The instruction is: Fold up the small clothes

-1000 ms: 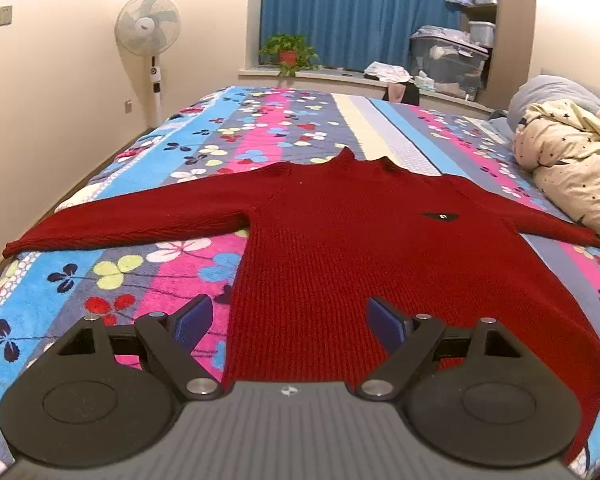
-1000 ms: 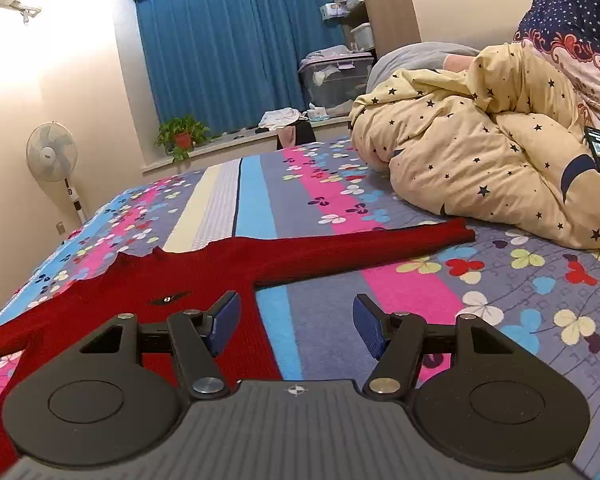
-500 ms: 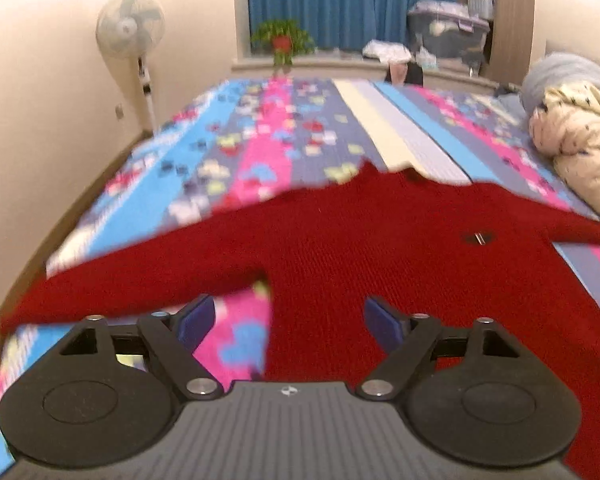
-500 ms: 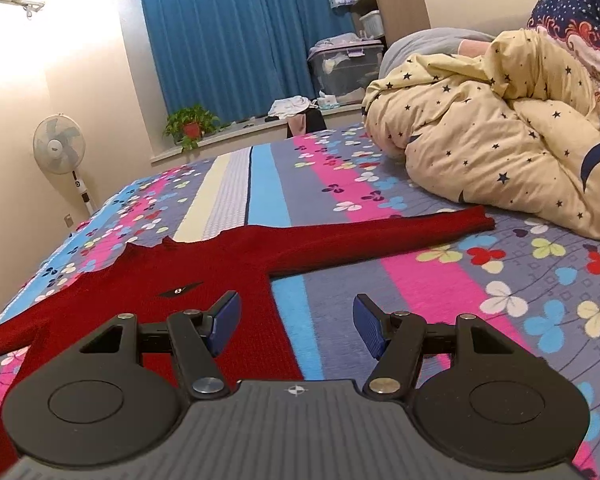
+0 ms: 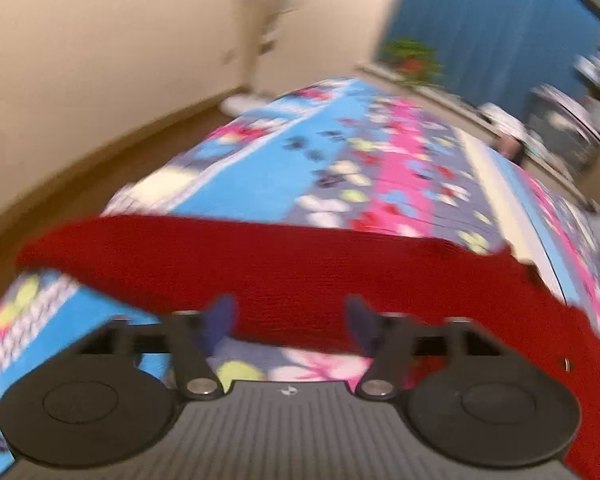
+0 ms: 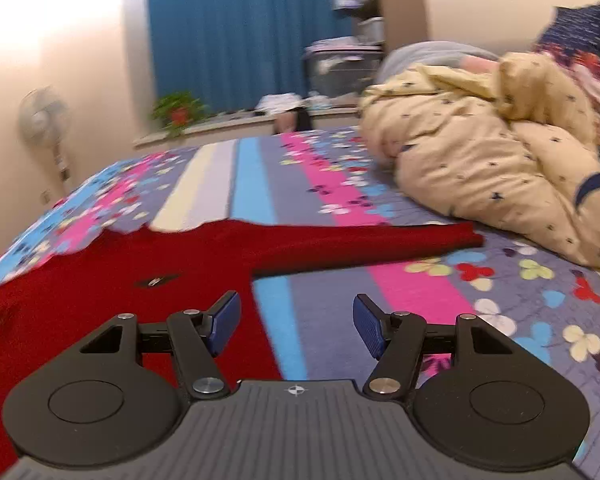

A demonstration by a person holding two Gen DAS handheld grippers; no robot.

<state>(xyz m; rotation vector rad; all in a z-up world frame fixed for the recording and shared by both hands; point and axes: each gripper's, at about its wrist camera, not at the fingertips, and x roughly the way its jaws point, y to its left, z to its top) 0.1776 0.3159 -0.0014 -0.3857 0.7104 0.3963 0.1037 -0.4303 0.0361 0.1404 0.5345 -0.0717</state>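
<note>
Red sweater lies flat and wholly unfolded on the bed, both sleeves outstretched, while left gripper and right gripper hover spread apart, empty.

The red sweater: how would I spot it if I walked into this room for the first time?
Find the bed with its striped, flowered cover in pink, blue and grey. The red sweater lies spread flat on it, one sleeve reaching toward the heaped cream quilt with dark stars. It is the only plain, solid red thing there, with a small dark badge on the chest.
</note>
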